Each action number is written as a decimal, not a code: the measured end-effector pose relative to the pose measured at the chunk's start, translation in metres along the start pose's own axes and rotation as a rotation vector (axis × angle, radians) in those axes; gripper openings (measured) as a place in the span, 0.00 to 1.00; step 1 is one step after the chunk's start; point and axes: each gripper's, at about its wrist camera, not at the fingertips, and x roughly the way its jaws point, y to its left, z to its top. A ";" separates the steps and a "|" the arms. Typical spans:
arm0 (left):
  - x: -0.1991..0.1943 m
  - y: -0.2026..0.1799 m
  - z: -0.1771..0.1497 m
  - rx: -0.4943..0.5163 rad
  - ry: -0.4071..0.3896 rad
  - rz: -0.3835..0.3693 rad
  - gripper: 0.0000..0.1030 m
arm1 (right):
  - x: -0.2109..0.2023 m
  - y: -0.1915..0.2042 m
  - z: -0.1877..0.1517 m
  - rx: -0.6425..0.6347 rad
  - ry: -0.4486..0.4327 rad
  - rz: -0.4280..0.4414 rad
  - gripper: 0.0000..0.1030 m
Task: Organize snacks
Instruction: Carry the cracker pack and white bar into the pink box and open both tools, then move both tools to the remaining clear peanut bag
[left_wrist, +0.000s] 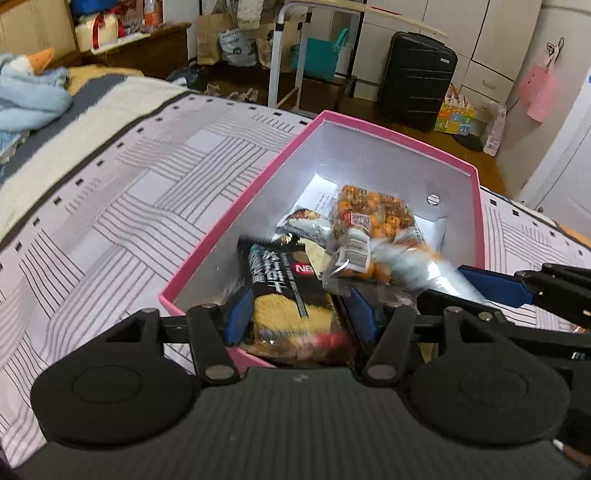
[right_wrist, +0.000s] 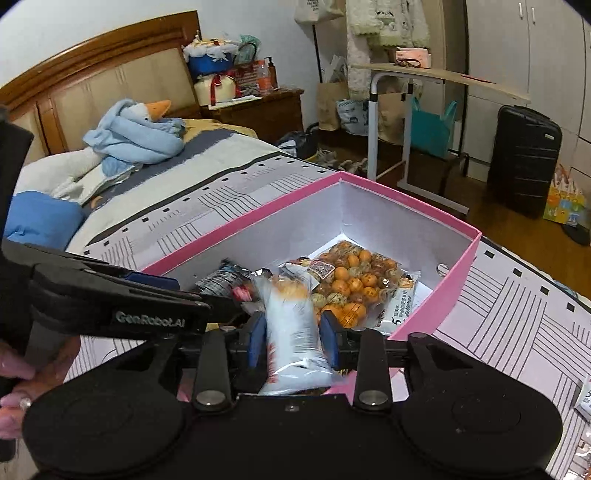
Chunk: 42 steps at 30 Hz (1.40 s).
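Left wrist view: left gripper (left_wrist: 299, 314) over pink box (left_wrist: 236, 218) on the bed (left_wrist: 110, 206), fingers flanking black cracker packet (left_wrist: 288, 291), grip unclear. Right wrist view: right gripper (right_wrist: 293, 336), fingers beside white snack pouch (right_wrist: 293, 328), contact unclear; orange-ball bag (right_wrist: 354, 284) at one o'clock.

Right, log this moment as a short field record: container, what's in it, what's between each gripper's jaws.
container: pink box, lid off, on the striped bedspread
inside: clear bag of orange round snacks, other packets
left gripper: black cracker packet between the jaws, over the box's near end
right gripper: blurred white packet between the jaws, over the box's near edge
outside box: one white packet on the bedspread
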 end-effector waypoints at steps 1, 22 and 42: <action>-0.001 0.002 -0.001 -0.010 0.006 -0.022 0.58 | -0.004 -0.001 -0.001 0.000 -0.007 0.009 0.50; -0.052 -0.134 -0.008 0.169 0.040 -0.356 0.58 | -0.166 -0.136 -0.059 0.198 -0.174 -0.280 0.65; 0.055 -0.307 -0.069 0.089 0.259 -0.544 0.55 | -0.124 -0.345 -0.123 0.401 0.027 -0.350 0.67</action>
